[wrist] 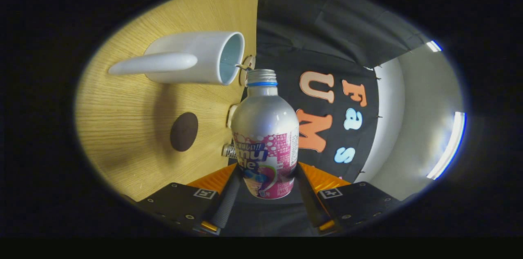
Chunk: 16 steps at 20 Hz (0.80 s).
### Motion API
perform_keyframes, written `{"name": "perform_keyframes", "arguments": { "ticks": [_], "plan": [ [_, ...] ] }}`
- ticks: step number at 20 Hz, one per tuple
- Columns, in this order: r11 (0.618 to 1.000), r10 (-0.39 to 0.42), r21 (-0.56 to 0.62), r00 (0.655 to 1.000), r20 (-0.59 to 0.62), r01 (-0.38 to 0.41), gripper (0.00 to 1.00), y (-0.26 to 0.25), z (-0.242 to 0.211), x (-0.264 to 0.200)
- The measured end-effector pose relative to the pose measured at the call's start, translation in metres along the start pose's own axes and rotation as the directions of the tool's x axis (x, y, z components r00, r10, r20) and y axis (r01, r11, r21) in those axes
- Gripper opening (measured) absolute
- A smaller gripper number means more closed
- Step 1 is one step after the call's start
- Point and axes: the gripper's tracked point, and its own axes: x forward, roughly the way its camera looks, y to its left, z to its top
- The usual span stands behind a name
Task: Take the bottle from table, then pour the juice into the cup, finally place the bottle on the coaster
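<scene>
My claw is clamped on the bottle, a finger on each side of its labelled base. Its long axis runs straight ahead, capless neck just short of the cup's mouth. The coaster lies on the worktop beside the bottle; small items behind the bottle I can't identify.

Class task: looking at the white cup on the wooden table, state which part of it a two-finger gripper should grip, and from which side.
Grip the cup by its long handle, which juts from its wall towards the camera. Closing across this narrow bar suits two fingers; the body looks too wide. The gripper is currently shut on the bottle.
</scene>
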Motion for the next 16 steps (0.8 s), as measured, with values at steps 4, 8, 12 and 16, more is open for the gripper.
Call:
{"name": "perform_keyframes", "arguments": {
  "ticks": [4, 8, 12, 16],
  "plan": [
    [1.000, 0.002, -0.026, 1.000, 0.009, -0.002, 0.75, -0.0005, 0.0024, -0.0009],
    [0.999, 0.002, -0.048, 1.000, 0.010, -0.002, 0.75, -0.0017, 0.0040, -0.0017],
    [0.998, -0.001, -0.062, 1.000, 0.019, 0.003, 0.76, -0.0028, 0.0053, -0.0016],
    [0.997, 0.005, -0.080, 0.999, 0.032, -0.002, 0.75, -0.0039, 0.0069, -0.0008]
  ]
}}
